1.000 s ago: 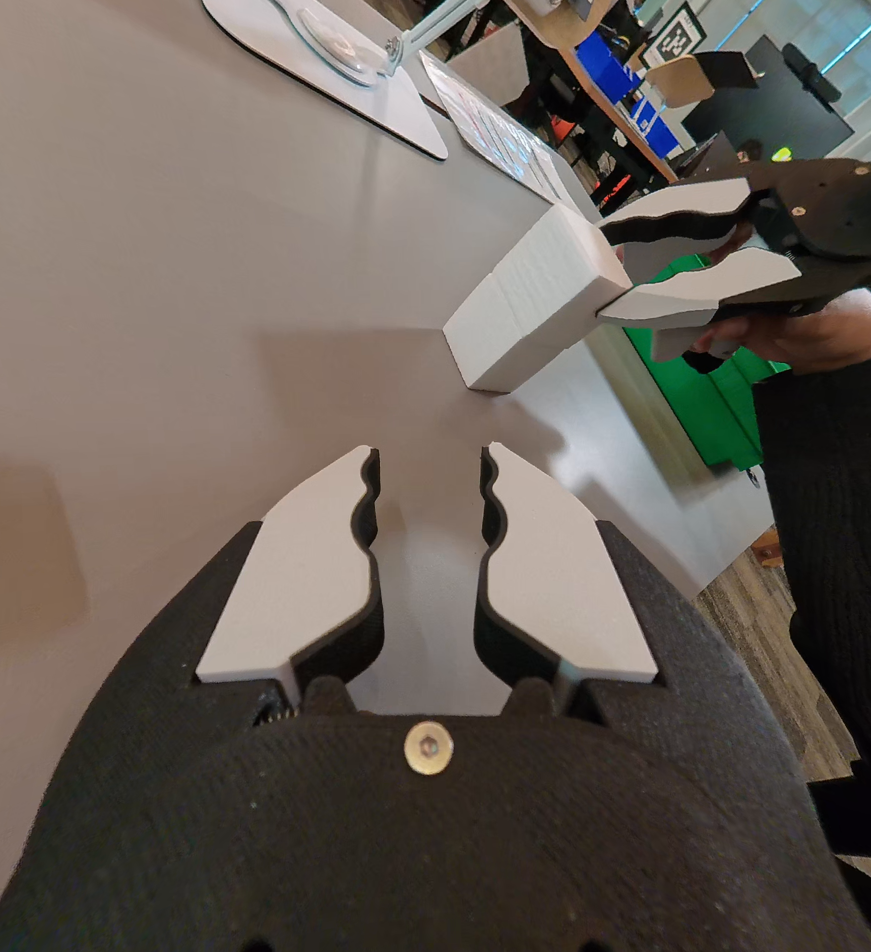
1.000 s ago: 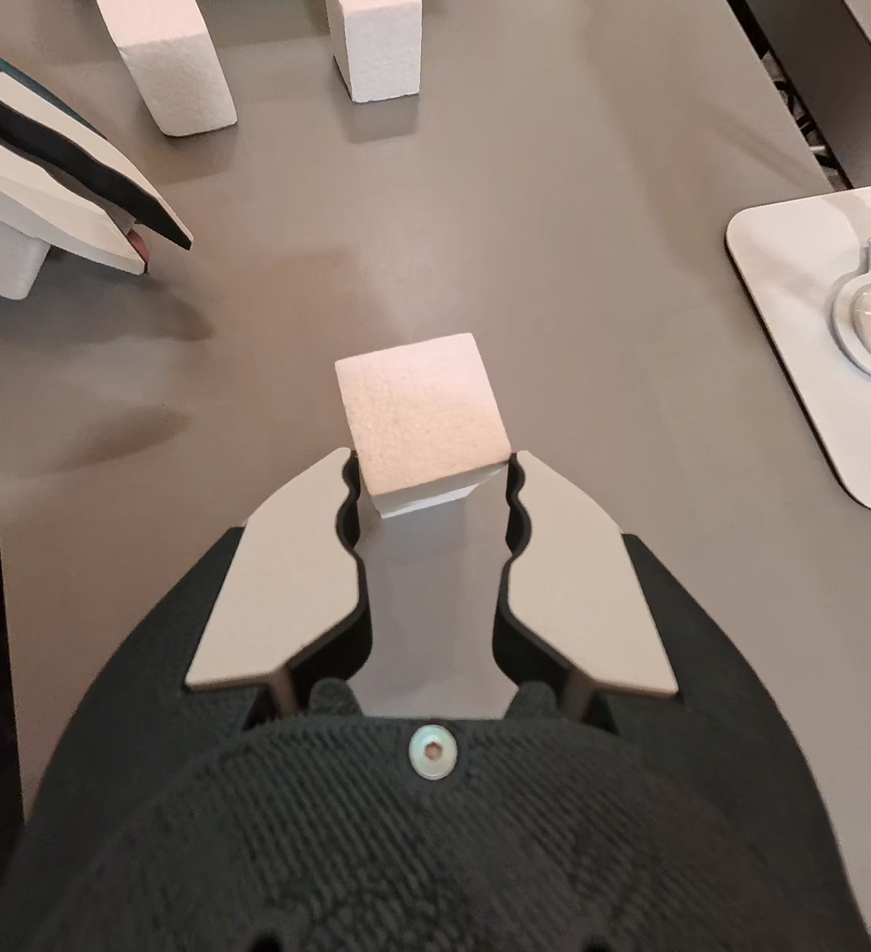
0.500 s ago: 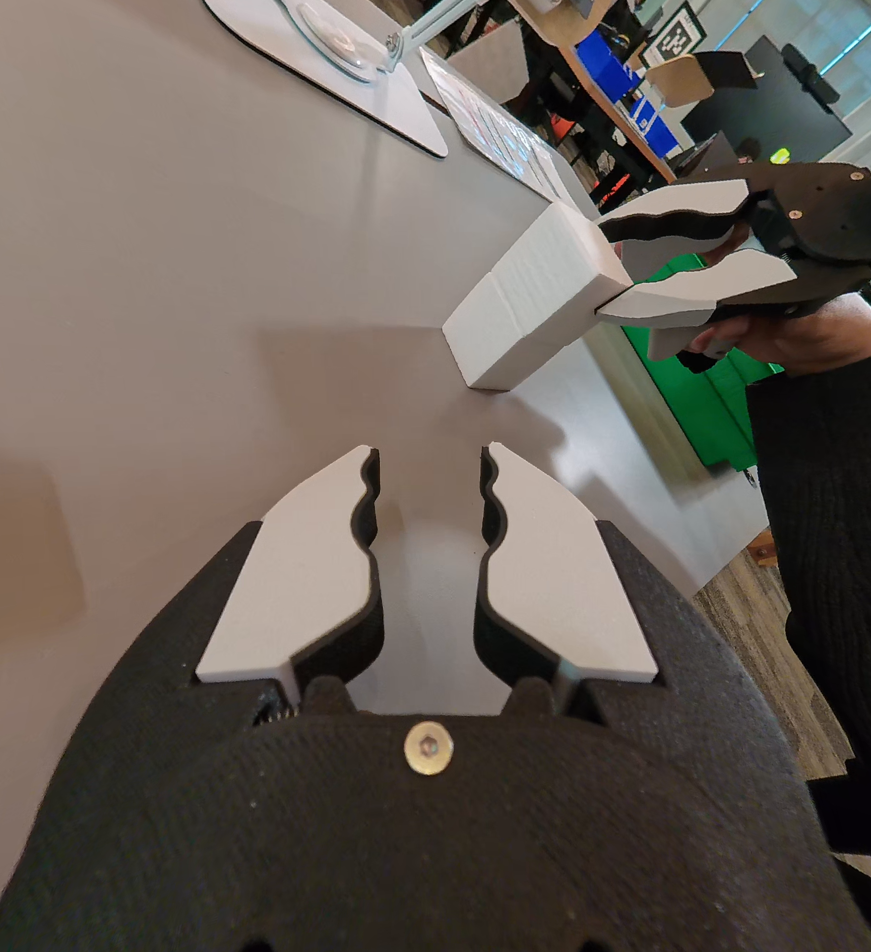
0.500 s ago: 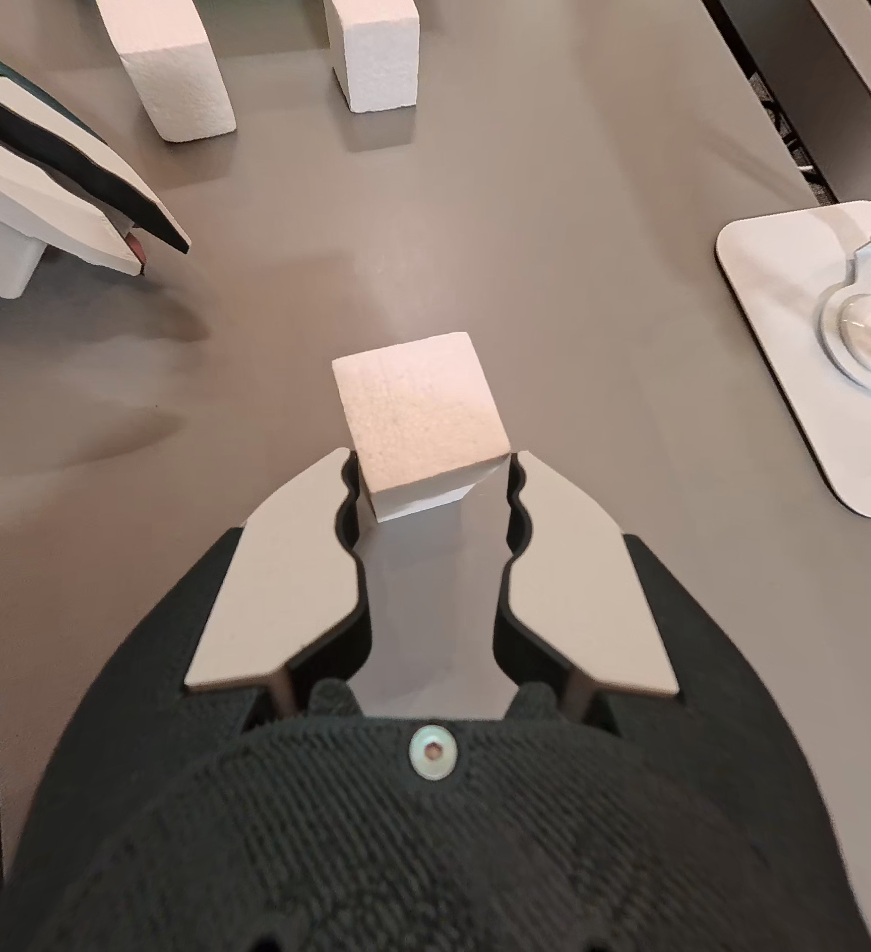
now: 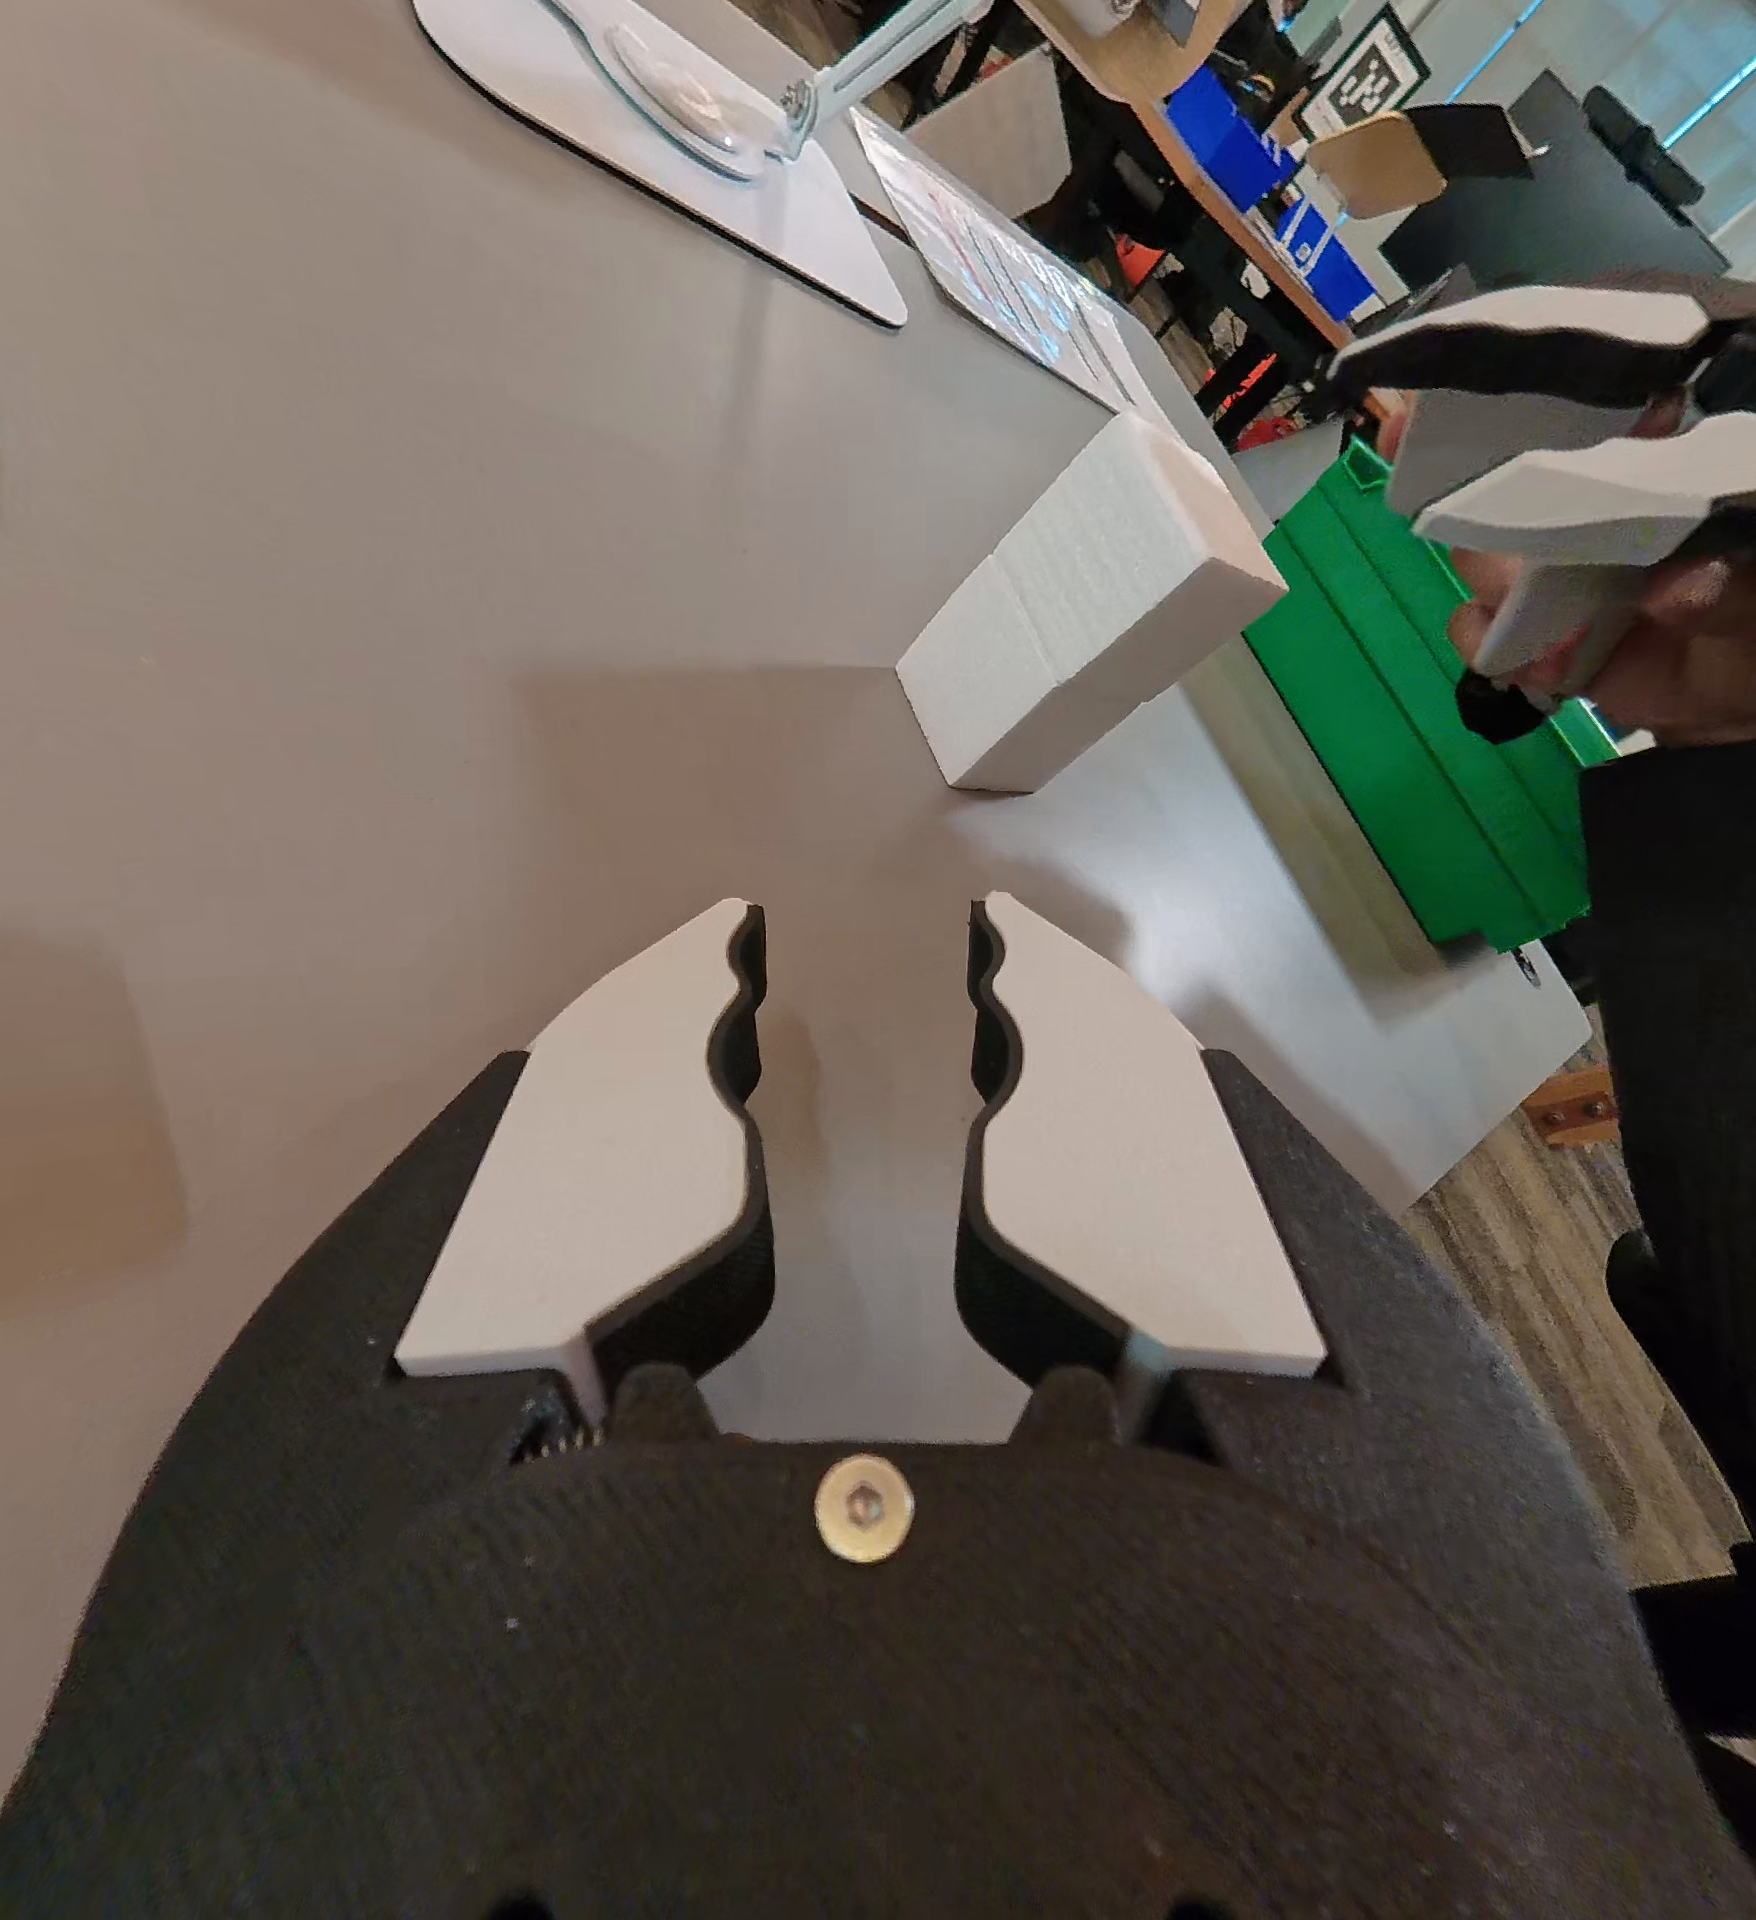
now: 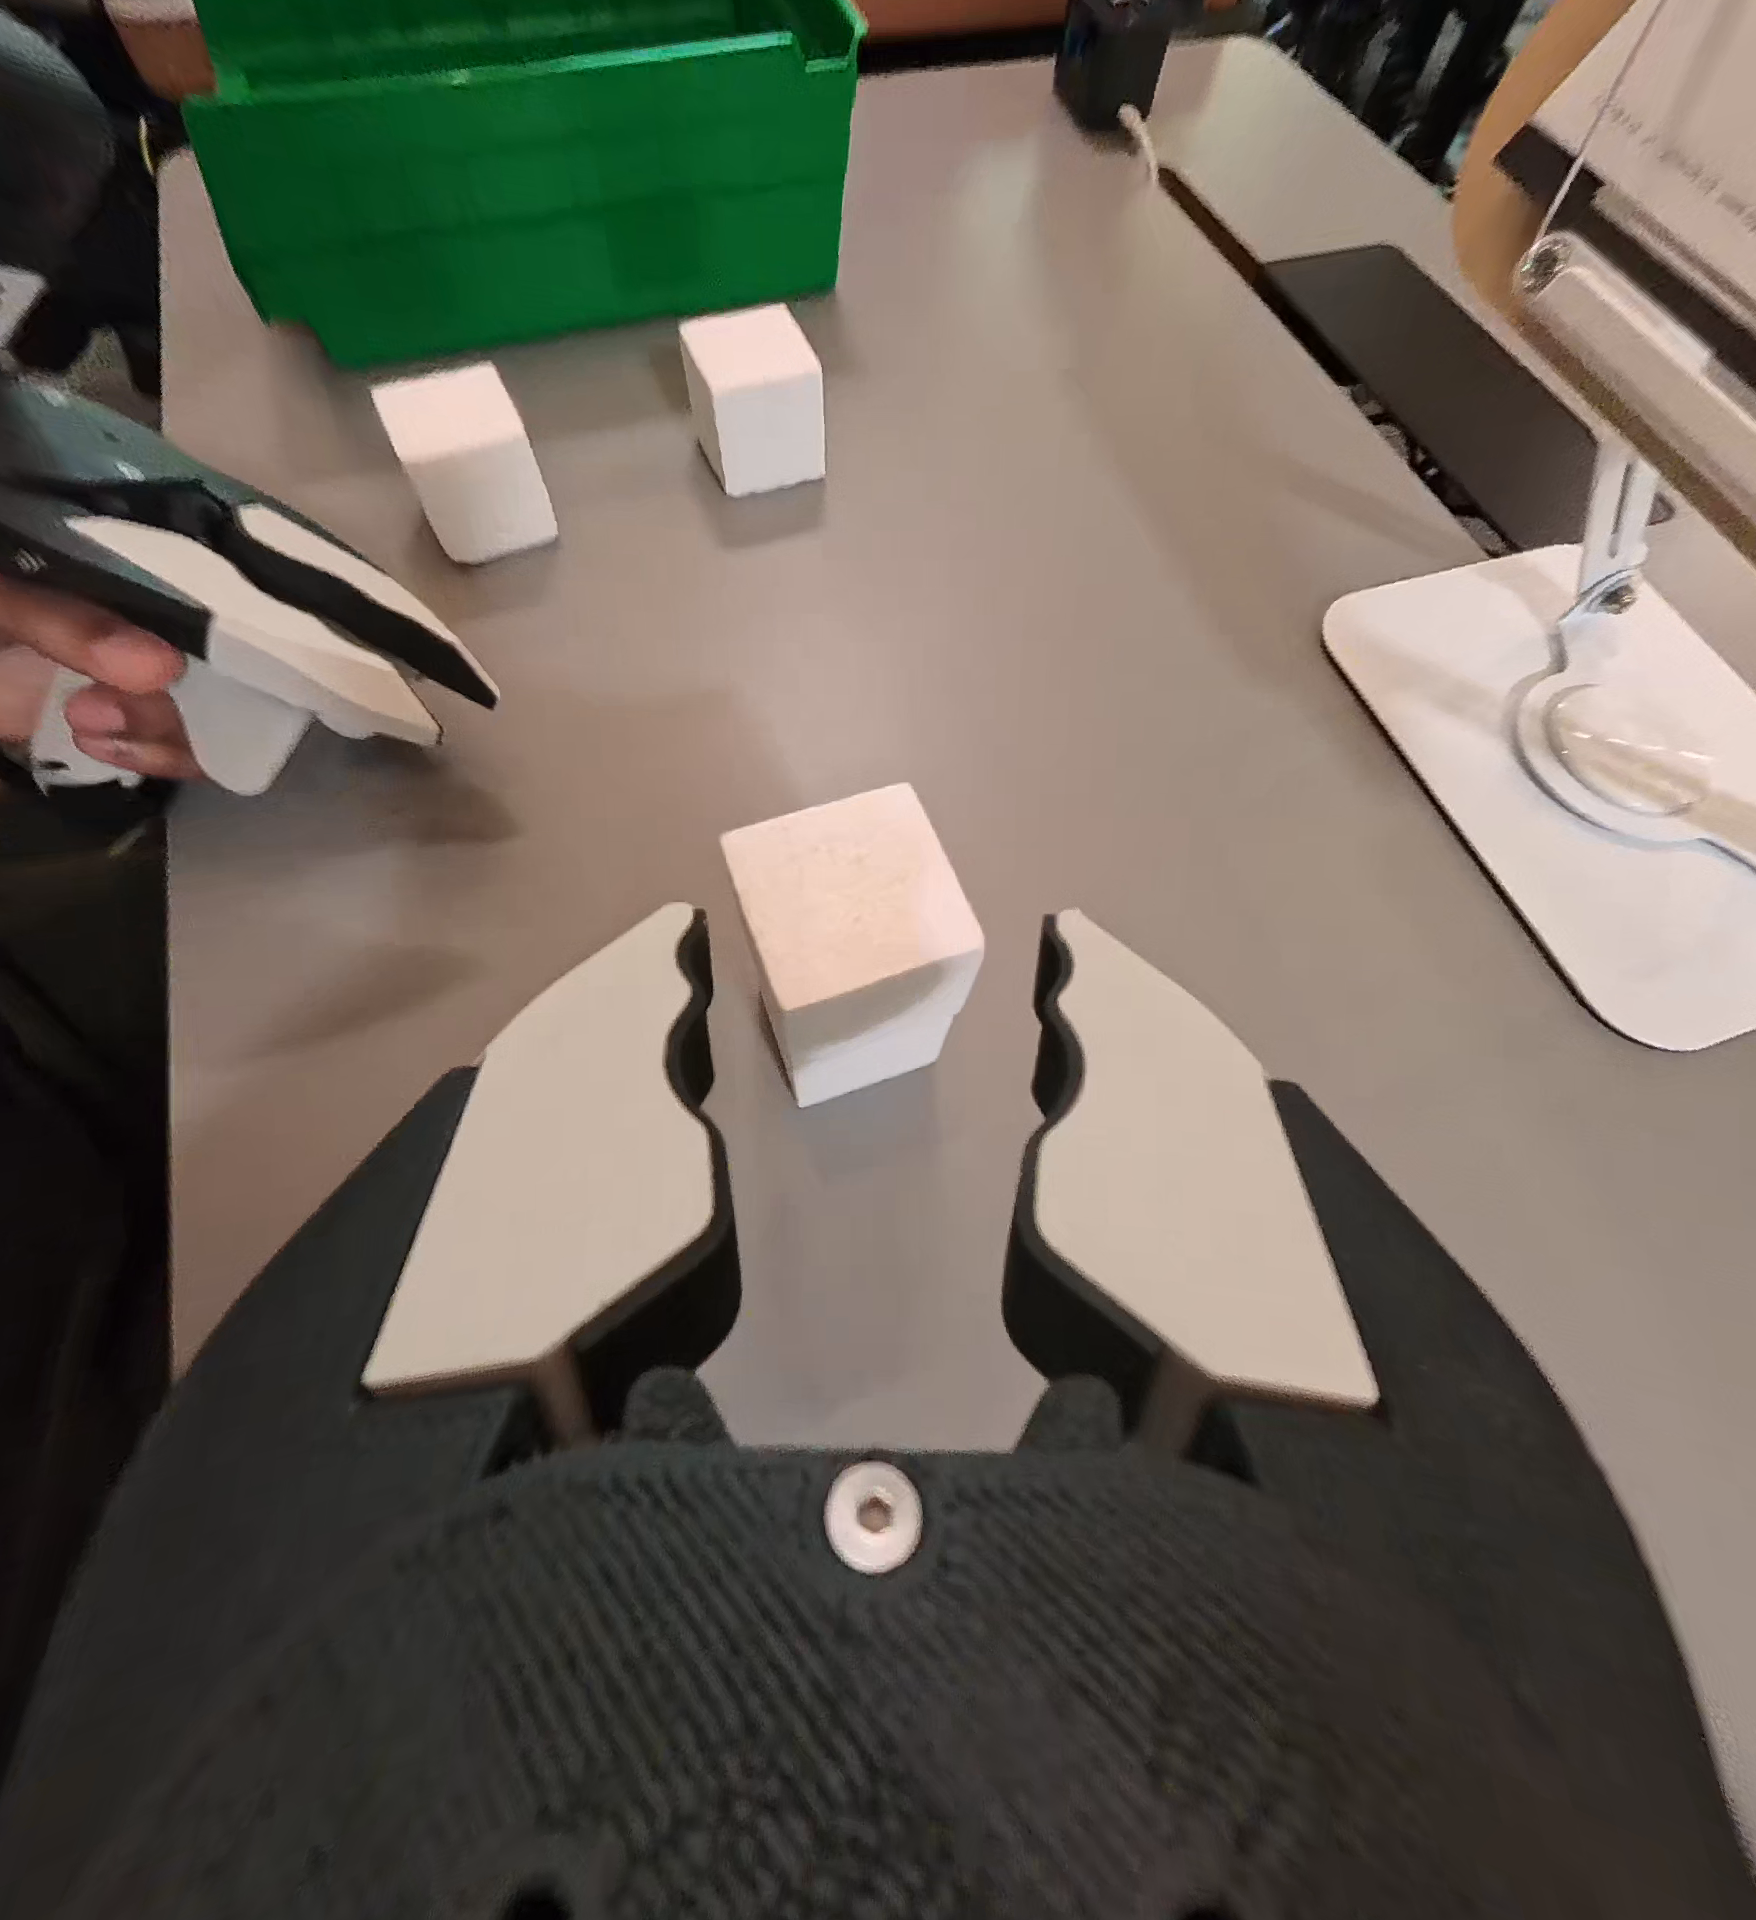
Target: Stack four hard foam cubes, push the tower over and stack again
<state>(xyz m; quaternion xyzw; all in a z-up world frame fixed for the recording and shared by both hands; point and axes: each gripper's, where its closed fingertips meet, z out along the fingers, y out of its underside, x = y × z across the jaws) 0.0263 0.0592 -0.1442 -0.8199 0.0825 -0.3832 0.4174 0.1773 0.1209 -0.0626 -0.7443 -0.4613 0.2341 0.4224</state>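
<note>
Right tongs point(image 6: 869, 961) wide, empty, around foam block stack point(image 6: 853, 935); left tongs point(image 5: 866, 961) narrow, empty

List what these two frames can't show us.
- Open green plastic bin: its inside is hidden by its front wall in the right wrist view.
- Two far white foam blocks: outside the left wrist view.
- Left hand-held gripper: its body is cut off by the right wrist view's left edge.

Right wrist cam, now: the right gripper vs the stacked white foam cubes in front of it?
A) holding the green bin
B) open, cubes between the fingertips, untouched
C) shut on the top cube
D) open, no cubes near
B: the right gripper is open, with grey table showing on both sides of the stacked white foam cubes between its fingertips.
</note>
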